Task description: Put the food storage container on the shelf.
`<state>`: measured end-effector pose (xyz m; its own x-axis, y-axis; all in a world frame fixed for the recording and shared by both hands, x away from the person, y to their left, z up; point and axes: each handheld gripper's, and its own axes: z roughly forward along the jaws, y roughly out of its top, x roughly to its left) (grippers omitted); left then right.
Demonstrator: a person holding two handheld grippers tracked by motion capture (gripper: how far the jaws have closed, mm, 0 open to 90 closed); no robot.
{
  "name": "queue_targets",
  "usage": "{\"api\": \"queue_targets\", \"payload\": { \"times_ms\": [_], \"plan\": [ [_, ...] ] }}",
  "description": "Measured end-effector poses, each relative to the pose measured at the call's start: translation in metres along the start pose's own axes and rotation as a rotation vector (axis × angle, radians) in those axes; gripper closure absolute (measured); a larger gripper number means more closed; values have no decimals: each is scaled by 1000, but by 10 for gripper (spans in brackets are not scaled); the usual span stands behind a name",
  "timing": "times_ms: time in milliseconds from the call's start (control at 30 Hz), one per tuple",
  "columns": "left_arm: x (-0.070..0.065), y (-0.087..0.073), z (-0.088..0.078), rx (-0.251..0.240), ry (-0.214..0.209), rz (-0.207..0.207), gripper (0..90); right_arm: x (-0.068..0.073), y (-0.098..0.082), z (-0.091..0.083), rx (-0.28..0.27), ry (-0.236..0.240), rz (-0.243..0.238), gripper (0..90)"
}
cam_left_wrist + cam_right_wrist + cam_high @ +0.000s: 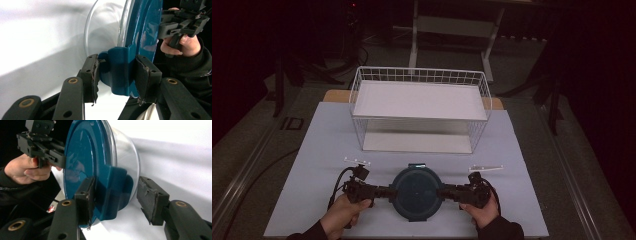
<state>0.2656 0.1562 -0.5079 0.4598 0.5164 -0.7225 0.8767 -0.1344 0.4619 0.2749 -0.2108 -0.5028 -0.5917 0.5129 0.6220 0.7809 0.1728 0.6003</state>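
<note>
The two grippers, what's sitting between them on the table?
A round clear container with a blue lid sits between the left gripper and the right gripper, seen from the high view. Each holds a lid clip.

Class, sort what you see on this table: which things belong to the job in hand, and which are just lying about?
In the job:
round clear container with blue clip-on lid
left gripper, shut on its lid clip
right gripper, jaws astride the opposite clip

Lying about:
white wire two-tier rack
two small white strips

- High view: fixed overhead, near side, facing 12 o'clock and down; whole table [312, 150] visible, far off.
- Gripper views: close-up along their jaws, facing each other.
- Shared: the teal-lidded container [416, 192] [140, 37] [87, 160].
</note>
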Motion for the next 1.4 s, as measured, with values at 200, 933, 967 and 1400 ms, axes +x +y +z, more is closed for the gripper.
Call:
{"api": "queue_targets", "payload": {
  "times_ms": [200,933,967,1400],
  "plan": [
    [-2,-4,0,-27,7,-1,569,-2,-1,0,13,37,11,544],
    [-19,6,-7,-90,49,108,567,6,12,-7,-43,25,13,564],
    [-19,9,-7,-90,50,119,568,5,14,-8,-48,25,5,564],
    [-18,44,-6,-166,61,205,568,-3,50,-17,-113,1,-89,564]
  ]
}}
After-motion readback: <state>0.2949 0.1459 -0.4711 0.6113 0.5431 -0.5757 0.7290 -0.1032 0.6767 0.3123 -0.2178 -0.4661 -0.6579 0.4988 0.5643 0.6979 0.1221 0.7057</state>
